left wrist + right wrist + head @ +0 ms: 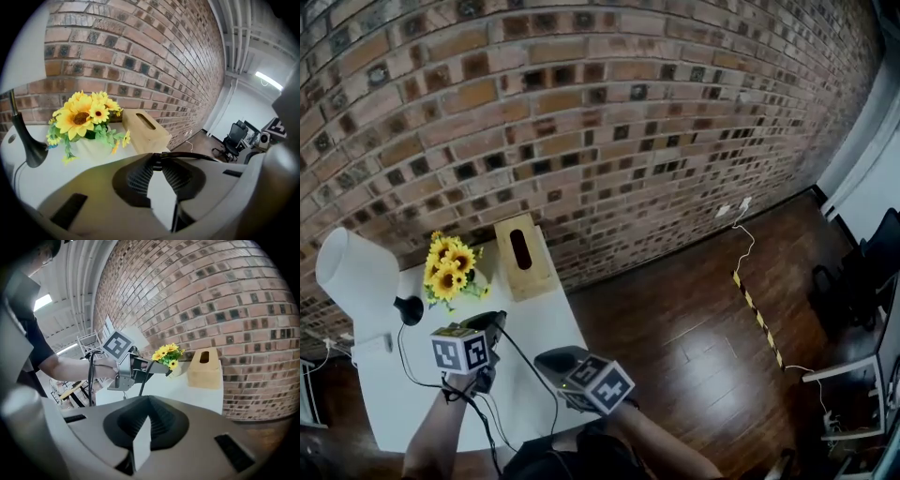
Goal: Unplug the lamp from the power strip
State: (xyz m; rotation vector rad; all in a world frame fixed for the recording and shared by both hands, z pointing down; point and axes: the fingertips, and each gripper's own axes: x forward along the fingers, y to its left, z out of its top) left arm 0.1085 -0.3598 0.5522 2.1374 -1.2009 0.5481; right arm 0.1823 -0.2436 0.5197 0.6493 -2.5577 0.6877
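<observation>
The white-shaded lamp with a black neck (356, 272) stands at the far left of the white table (546, 317), beside a bunch of yellow sunflowers in a white vase (450, 264) and a pale wooden tissue box (523, 255).

The left claw (156, 159) hangs low over the table's near part. Its ribbed tips are drawn together on a thin black cable (147, 378), which arcs away from the tips in the left gripper view and hangs down from them in the right gripper view. I take this for the lamp's lead, since a dark line runs from the lamp's foot across the table toward that claw.

The right claw (149, 401) hovers just beside it at the table's near edge, jaws closed on nothing.

A small white block (370, 349) at the table's left edge may be the power strip; it is too small to say for certain. No plug or socket shows clearly anywhere.

Judging from this, the lead is in hand, but the pull itself cannot be confirmed. Finding the plug and drawing it free appears to be what is left.
</observation>
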